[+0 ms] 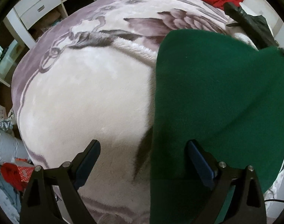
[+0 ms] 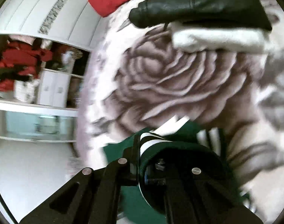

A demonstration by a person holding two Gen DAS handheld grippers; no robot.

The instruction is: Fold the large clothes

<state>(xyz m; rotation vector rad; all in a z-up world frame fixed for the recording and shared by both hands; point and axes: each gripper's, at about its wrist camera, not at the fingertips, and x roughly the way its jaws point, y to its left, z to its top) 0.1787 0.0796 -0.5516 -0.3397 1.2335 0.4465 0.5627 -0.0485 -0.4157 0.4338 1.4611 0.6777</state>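
Green garment (image 2: pixel 160 145) striped cuff clamped between right jaws.

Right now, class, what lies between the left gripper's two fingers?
In the left wrist view, the left gripper stands open over bare pale blanket; the green garment edge reaches under one finger only.

No readable text, brand or number anywhere — only blurred dark letter shapes on a pale cloth (image 1: pixel 3 147) at the far left edge of the left wrist view, too cropped to make out.
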